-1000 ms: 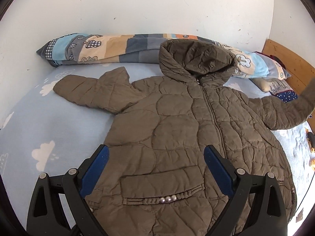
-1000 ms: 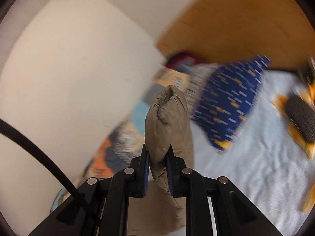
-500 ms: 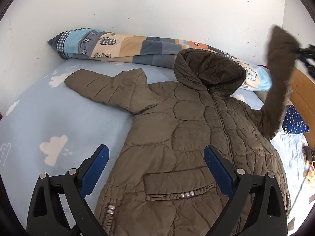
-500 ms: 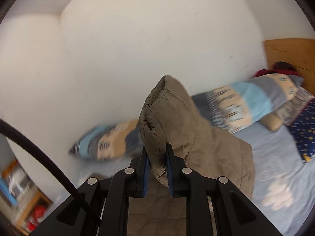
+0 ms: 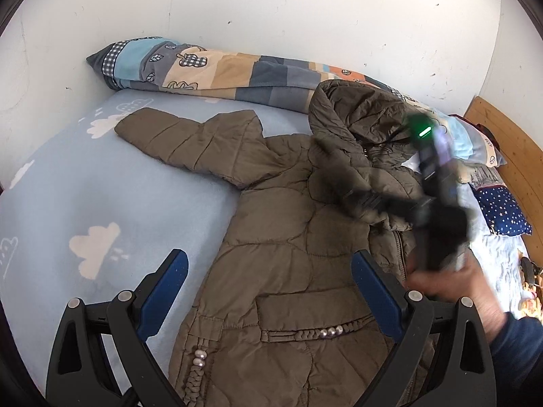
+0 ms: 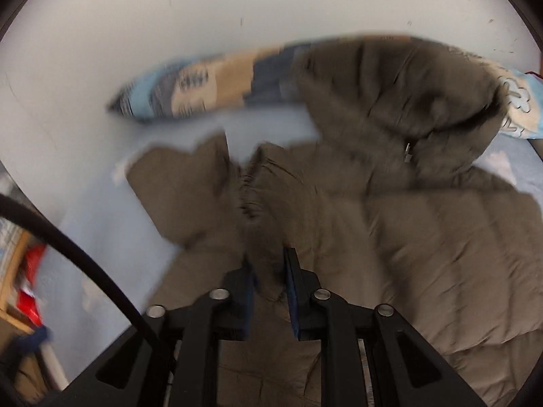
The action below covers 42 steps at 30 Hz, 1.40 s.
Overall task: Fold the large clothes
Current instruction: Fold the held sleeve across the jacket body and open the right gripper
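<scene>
A bed (image 5: 85, 183) with a light blue sheet printed with white clouds fills the scene. It stands against a white wall (image 5: 271, 17), and a wooden headboard (image 5: 502, 142) closes the far right corner. Along the wall lies one long patchwork pillow (image 5: 217, 71) in blue, beige and grey. At the far right are two smaller cushions, a navy one with stars (image 5: 502, 213) and a pale one (image 5: 482, 178) just behind it. No container shows clearly in the pictures.

One brown quilted jacket (image 5: 278, 264) lies front up on the bed, its hood (image 5: 359, 112) toward the pillow. One sleeve (image 5: 190, 142) stretches flat to the left. The other sleeve (image 6: 261, 200) is folded over the chest and reaches toward the middle of the jacket. Two pockets show near the hem, each trimmed with three small pearls (image 5: 331, 331).

The left gripper (image 5: 268, 291) hovers over the near part of the jacket, its fingers wide apart with nothing between them. The right gripper (image 6: 268, 271) is held by a hand (image 5: 454, 285) in a dark blue sleeve (image 5: 519, 349), much blurred. Its jaws have just been opening, and the sleeve cuff lies between the fingers (image 6: 292, 281); whether the pads press on it I cannot tell.
</scene>
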Motion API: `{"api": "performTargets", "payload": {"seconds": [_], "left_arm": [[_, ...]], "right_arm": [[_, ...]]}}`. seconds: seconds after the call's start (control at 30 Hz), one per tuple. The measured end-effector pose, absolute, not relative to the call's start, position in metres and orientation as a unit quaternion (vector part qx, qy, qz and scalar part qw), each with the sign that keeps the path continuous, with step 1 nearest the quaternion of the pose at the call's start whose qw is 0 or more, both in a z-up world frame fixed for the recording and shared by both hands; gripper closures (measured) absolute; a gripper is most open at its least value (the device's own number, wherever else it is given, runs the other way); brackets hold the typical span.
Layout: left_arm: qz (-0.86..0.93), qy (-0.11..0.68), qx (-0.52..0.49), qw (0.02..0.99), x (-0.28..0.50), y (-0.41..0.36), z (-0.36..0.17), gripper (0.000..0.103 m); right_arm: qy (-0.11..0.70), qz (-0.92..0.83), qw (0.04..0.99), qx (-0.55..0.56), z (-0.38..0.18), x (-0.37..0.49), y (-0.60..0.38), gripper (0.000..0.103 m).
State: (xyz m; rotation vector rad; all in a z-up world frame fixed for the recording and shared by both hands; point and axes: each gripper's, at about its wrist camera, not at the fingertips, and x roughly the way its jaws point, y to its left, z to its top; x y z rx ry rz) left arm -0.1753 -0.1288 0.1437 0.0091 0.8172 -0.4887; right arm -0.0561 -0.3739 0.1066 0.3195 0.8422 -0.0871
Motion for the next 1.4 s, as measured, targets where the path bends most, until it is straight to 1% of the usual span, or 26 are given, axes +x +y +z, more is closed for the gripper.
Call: {"api": "performTargets", "payload": {"seconds": [0.03,0.07,0.1,0.2,0.27,0.33,0.4,0.47,0.5,0.53,0.57,0.6,0.73,0.8,0.87,0.93,1.03,1.1,1.2,1.27,1.4], "left_arm": [[-0.235,0.394,0.004,0.889,-0.174,-0.129,0.143,0.006],[-0.235,0.395,0.004,0.888,-0.174,-0.129,0.143,0.006],[-0.235,0.396,0.003,0.888,-0.174,-0.129,0.143,0.006],[-0.239,0.397,-0.004,0.886,-0.174,-0.128,0.144,0.006],[-0.24,0.395,-0.004,0.886,-0.175,-0.129,0.144,0.006],[-0.242,0.394,-0.004,0.887,-0.176,-0.131,0.144,0.006],[-0.243,0.397,-0.001,0.885,-0.174,-0.136,0.143,0.006],[-0.244,0.403,0.0,0.882,-0.169,-0.141,0.141,0.006],[-0.247,0.407,-0.002,0.879,-0.167,-0.145,0.14,0.006],[-0.249,0.41,-0.002,0.878,-0.165,-0.149,0.138,0.006],[-0.252,0.414,-0.001,0.875,-0.162,-0.156,0.137,0.006],[-0.254,0.415,0.003,0.874,-0.16,-0.161,0.136,0.006],[-0.256,0.417,0.017,0.872,-0.158,-0.182,0.13,0.006],[-0.255,0.418,0.027,0.871,-0.159,-0.188,0.127,0.006],[-0.253,0.417,0.033,0.872,-0.159,-0.192,0.125,0.006],[-0.249,0.416,0.039,0.874,-0.16,-0.192,0.125,0.006],[-0.246,0.414,0.034,0.876,-0.16,-0.186,0.128,0.006],[-0.244,0.409,0.03,0.879,-0.16,-0.182,0.133,0.006],[-0.242,0.407,0.026,0.88,-0.161,-0.174,0.136,0.006],[-0.239,0.406,0.025,0.882,-0.161,-0.168,0.138,0.006],[-0.228,0.402,0.024,0.887,-0.155,-0.156,0.139,0.006]], "right_arm": [[0.423,-0.044,0.893,0.147,0.095,-0.054,-0.368,0.058],[0.438,-0.043,0.887,0.143,0.088,-0.054,-0.364,0.032],[0.461,-0.024,0.876,0.141,0.076,-0.051,-0.359,0.027],[0.443,-0.004,0.89,0.108,0.087,-0.062,-0.353,0.027],[0.404,0.016,0.905,0.131,0.109,-0.074,-0.366,0.027],[0.37,-0.009,0.917,0.149,0.13,-0.088,-0.391,0.023],[0.343,-0.06,0.922,0.17,0.143,-0.103,-0.43,0.023],[0.333,-0.122,0.914,0.196,0.143,-0.118,-0.472,0.023],[0.333,-0.162,0.904,0.214,0.14,-0.129,-0.5,0.025],[0.335,-0.189,0.895,0.225,0.137,-0.137,-0.514,0.03],[0.34,-0.221,0.882,0.239,0.133,-0.142,-0.536,0.047],[0.345,-0.244,0.87,0.256,0.124,-0.153,-0.557,0.058],[0.389,-0.301,0.828,0.27,0.083,-0.172,-0.6,0.059],[0.425,-0.286,0.813,0.278,0.056,-0.167,-0.611,0.059],[0.449,-0.273,0.811,0.259,0.04,-0.158,-0.61,0.059],[0.459,-0.272,0.81,0.243,0.04,-0.154,-0.608,0.059],[0.431,-0.248,0.824,0.271,0.059,-0.157,-0.609,0.059],[0.425,-0.236,0.839,0.244,0.076,-0.151,-0.592,0.059],[0.419,-0.195,0.855,0.236,0.09,-0.139,-0.56,0.059],[0.431,-0.165,0.859,0.221,0.089,-0.126,-0.534,0.059],[0.471,-0.154,0.85,0.178,0.062,-0.103,-0.498,0.058]]}}
